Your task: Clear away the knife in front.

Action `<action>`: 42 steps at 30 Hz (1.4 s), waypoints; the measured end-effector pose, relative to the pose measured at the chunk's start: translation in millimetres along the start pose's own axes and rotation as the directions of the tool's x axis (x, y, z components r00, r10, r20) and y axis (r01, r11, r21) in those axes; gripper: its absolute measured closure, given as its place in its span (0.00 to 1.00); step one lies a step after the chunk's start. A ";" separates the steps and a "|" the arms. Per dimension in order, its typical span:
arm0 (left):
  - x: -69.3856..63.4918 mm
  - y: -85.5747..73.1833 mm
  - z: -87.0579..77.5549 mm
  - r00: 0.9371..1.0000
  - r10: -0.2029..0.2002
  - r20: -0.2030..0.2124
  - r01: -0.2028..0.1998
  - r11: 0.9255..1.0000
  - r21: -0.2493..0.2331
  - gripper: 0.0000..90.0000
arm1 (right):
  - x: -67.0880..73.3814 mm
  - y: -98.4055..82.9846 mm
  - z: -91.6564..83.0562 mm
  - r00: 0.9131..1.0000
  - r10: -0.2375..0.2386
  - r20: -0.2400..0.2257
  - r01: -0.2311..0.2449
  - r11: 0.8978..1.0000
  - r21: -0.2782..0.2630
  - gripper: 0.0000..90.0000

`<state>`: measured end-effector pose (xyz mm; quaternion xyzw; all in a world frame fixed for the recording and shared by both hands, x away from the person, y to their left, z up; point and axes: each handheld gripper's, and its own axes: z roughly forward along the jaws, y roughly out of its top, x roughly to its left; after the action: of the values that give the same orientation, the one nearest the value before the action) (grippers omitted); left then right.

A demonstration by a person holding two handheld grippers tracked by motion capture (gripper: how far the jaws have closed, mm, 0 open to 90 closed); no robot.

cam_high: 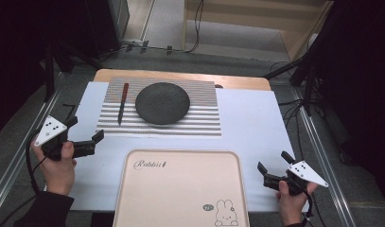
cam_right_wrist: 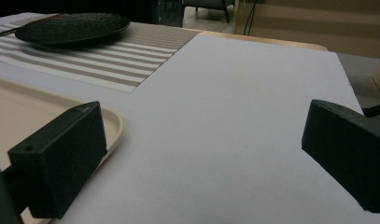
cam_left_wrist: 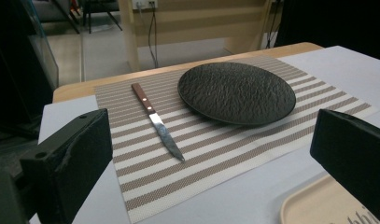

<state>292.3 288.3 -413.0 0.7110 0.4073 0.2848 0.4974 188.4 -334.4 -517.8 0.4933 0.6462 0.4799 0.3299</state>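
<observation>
Left tongs (cam_high: 84, 131) wide open, empty, just left of the striped woven placemat (cam_high: 199, 120). Wooden-handled steel knife (cam_high: 122, 103) lies on the mat beside the round black textured plate (cam_high: 162, 102). Right tongs (cam_high: 274, 167) wide open, empty, right of the beige plastic tray (cam_high: 180, 189).

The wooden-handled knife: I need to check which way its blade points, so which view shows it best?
The left gripper view: the wooden-handled knife lies close on the striped placemat, its blade pointing toward the camera. The high view shows it small; the right gripper view catches only a sliver.
</observation>
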 end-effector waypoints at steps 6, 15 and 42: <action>2.3 8.6 11.6 1.000 0.002 0.014 -0.002 1.000 0.010 0.00 | 0.0 0.0 -0.1 1.000 0.002 0.001 -0.002 1.000 0.001 0.00; 6.0 19.6 28.1 1.000 0.012 0.016 -0.013 0.999 0.030 0.00 | 0.0 0.0 0.0 1.000 -0.001 -0.001 0.001 1.000 0.001 0.00; 24.5 44.6 75.5 1.000 -0.020 -0.014 0.021 0.992 0.123 0.06 | 0.0 -0.1 0.1 1.000 0.003 0.004 -0.003 1.000 0.006 0.00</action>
<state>379.1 265.8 -397.1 0.7344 0.4345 0.2582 0.4529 188.4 -334.3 -517.9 0.4962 0.6461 0.4775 0.3291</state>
